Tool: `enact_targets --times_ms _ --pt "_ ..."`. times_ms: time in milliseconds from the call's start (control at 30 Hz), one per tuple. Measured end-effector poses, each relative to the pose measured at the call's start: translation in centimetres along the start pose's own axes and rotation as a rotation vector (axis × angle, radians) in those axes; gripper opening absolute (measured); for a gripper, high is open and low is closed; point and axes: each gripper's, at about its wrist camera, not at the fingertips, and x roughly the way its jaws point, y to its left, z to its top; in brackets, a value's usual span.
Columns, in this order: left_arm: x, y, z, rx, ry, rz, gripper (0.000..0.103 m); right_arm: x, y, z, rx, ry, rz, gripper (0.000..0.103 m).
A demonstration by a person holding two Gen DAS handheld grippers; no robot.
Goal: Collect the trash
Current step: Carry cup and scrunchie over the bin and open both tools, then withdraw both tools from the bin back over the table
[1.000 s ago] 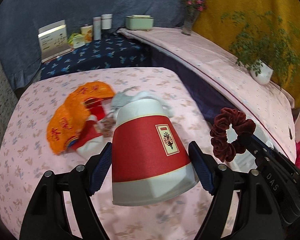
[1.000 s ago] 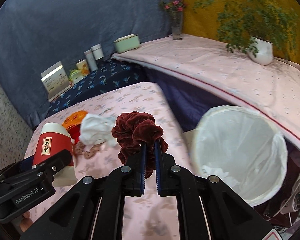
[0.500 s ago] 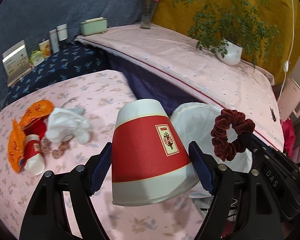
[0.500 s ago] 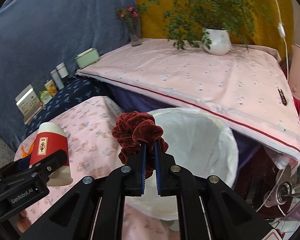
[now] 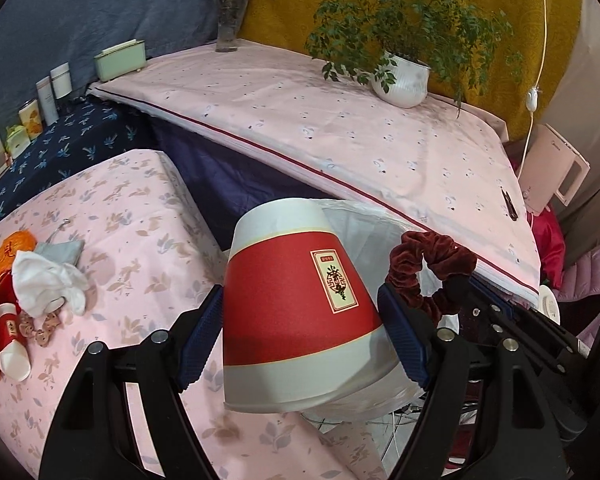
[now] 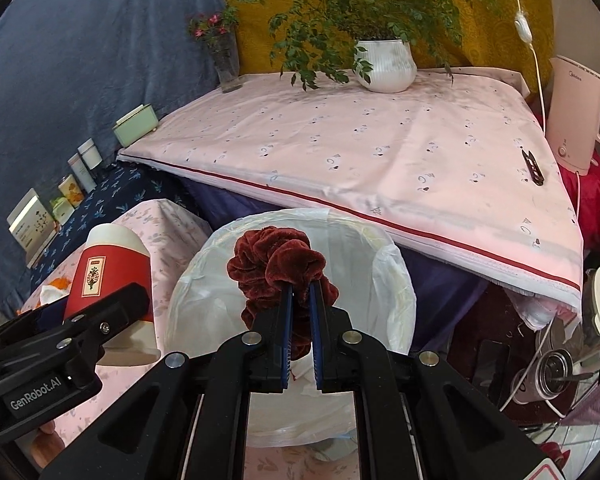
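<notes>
Items, listed left to right from the left hand-held gripper.

1. Trash heap, far left of the left hand-held gripper (image 5: 300,336), on the floral pink counter (image 5: 140,208): an orange wrapper (image 5: 10,250), a crumpled white tissue (image 5: 46,282), a small red-and-white cup (image 5: 10,338) lying on its side, a few brown bits beside it (too small to identify).

2. Red paper cup (image 5: 296,304), white bands at top and bottom, cream label facing the camera. It is upside down, its wide mouth nearest the camera, clamped between the blue pads of the left hand-held gripper, whose jaws stand wide around it. It hangs over the counter's edge, next to the bin.

3. Trash bin (image 6: 384,280), lined with a white plastic bag, just ahead of and below both hand-held grippers, between the counter and the draped surface beyond. White crumpled matter lies at the bottom.

4. Dark red velvet scrunchie (image 6: 278,266), pinched between the nearly closed jaws of the right hand-held gripper (image 6: 300,300), above the bin's open mouth. In the left wrist view it sits just right of the cup.

5. Beyond the hand-held grippers: pink dotted cloth (image 6: 380,152) over a raised surface, bearing a white potted plant (image 6: 386,66) and a glass vase of flowers (image 6: 226,66). Far right, a pale electric kettle (image 6: 580,112).
</notes>
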Motion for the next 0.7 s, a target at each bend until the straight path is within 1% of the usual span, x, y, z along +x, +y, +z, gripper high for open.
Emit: enact_targets --times_ms 67,133,167,200,233,267,333,500,600,700 --pt "0.1 -0.2 -0.1 0.004 0.0 -0.001 0.074 0.0 -0.2 -0.1 0.002 0.0 -0.002 0.008" --pt "0.4 -0.3 -0.2 0.005 0.005 -0.004 0.074 0.1 -0.4 0.0 0.002 0.0 -0.003 0.013" --pt "0.6 -0.4 -0.2 0.007 0.011 -0.003 0.076 0.1 -0.4 0.0 0.004 -0.001 -0.003 0.013" --pt "0.8 -0.4 -0.2 0.008 0.016 0.004 0.083 0.0 -0.4 0.0 0.007 -0.008 -0.006 0.014" --pt "0.9 -0.4 -0.3 0.007 0.017 0.015 0.086 0.0 -0.4 0.0 0.007 -0.01 -0.007 0.015" --pt "1.0 -0.4 -0.3 0.006 0.014 0.021 0.087 0.0 -0.3 0.1 0.005 -0.011 -0.007 0.017" --pt "1.0 -0.1 -0.5 0.0 0.017 0.029 0.088 -0.2 -0.2 0.2 0.007 -0.018 -0.01 0.026" --pt "0.7 0.7 -0.7 -0.02 0.014 0.045 0.088 -0.7 -0.1 0.2 0.013 -0.03 -0.004 0.032" --pt "0.3 1.4 -0.7 -0.042 0.008 0.051 0.088 -1.1 0.4 0.1 0.0 -0.036 -0.004 0.038" --pt "-0.2 2.1 -0.7 -0.058 -0.003 0.065 0.088 -1.5 1.2 -0.1 -0.018 -0.042 -0.003 0.04"
